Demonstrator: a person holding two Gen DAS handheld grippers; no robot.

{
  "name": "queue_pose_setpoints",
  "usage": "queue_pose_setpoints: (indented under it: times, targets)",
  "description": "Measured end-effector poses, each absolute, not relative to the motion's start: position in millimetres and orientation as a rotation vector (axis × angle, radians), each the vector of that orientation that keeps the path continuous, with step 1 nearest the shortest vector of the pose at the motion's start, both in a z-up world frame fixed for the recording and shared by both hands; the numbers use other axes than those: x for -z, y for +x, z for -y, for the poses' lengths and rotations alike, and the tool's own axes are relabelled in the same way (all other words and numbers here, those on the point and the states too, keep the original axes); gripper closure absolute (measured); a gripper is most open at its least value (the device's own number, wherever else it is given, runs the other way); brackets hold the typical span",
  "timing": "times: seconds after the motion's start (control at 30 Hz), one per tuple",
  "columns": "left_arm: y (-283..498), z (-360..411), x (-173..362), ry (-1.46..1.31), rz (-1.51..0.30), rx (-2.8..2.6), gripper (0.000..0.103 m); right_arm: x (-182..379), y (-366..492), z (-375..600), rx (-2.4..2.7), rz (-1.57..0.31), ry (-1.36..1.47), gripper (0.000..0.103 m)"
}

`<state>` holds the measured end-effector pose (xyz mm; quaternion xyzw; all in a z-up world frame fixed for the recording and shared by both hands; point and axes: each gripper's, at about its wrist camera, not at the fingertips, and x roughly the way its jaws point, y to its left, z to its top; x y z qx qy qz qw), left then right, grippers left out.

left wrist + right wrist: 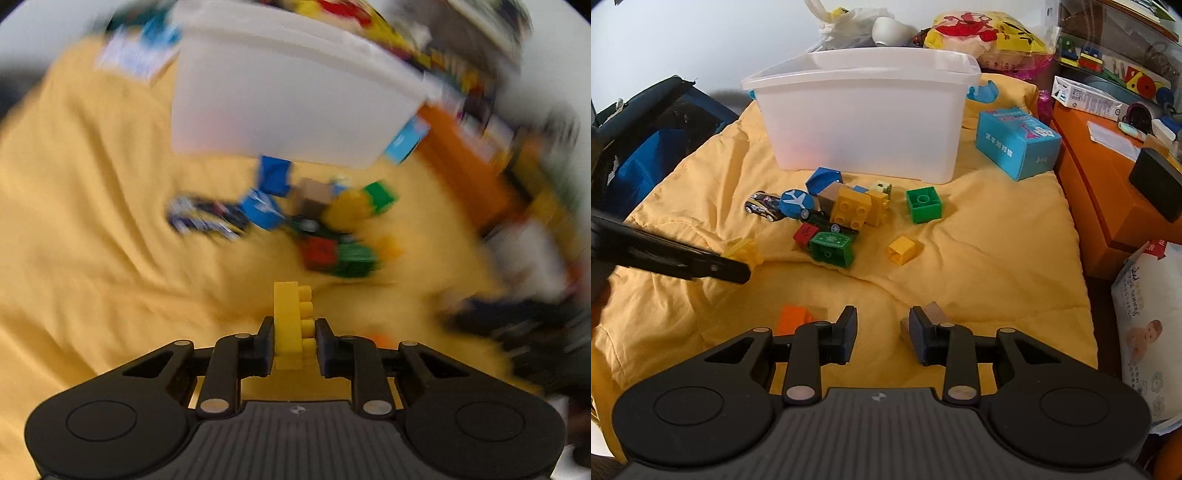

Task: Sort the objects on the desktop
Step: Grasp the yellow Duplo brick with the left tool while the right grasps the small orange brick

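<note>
My left gripper point(294, 325) is shut on a yellow studded brick point(286, 302), which stands upright between the pads above the yellow quilt; this view is blurred. In the right wrist view that gripper point(740, 271) comes in from the left with the yellow brick point(744, 251) at its tip. My right gripper point(882, 314) hangs open over the quilt with nothing between its pads. A wooden block point(932, 312) lies just outside its right finger and an orange block point(794, 317) left of its left finger. The white bin point(864, 122) stands behind a pile of toys.
The pile holds a green brick point(923, 205), a yellow cube point(901, 250), a toy car point(762, 205), a blue disc point(796, 203) and other bricks. A blue box point(1015, 142) sits right of the bin. An orange cabinet point(1089, 192) borders the right side, a blue bag point(646, 147) the left.
</note>
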<state>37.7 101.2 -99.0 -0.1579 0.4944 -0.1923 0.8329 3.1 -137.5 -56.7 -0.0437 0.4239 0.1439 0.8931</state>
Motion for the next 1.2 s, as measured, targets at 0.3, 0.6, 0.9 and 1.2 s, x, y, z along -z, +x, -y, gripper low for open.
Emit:
queue_pose_setpoints:
  times: [0.3, 0.6, 0.9, 1.2]
  targets:
    - [6, -89, 113, -0.308, -1.090, 0.306, 0.052, 59, 2, 134, -0.326, -0.883, -0.095, 0.067]
    - [-22, -51, 85, 0.113, -0.914, 0.281, 0.041, 63, -2, 140, -0.314, -0.904, -0.099, 0.067]
    - [-36, -29, 81, 0.300, -0.821, 0.314, 0.041, 66, -2, 123, -0.404, -0.936, -0.008, 0.066]
    - [-39, -34, 87, 0.319, -0.844, 0.288, 0.041, 88, 22, 111, -0.351, -1.038, 0.187, 0.070]
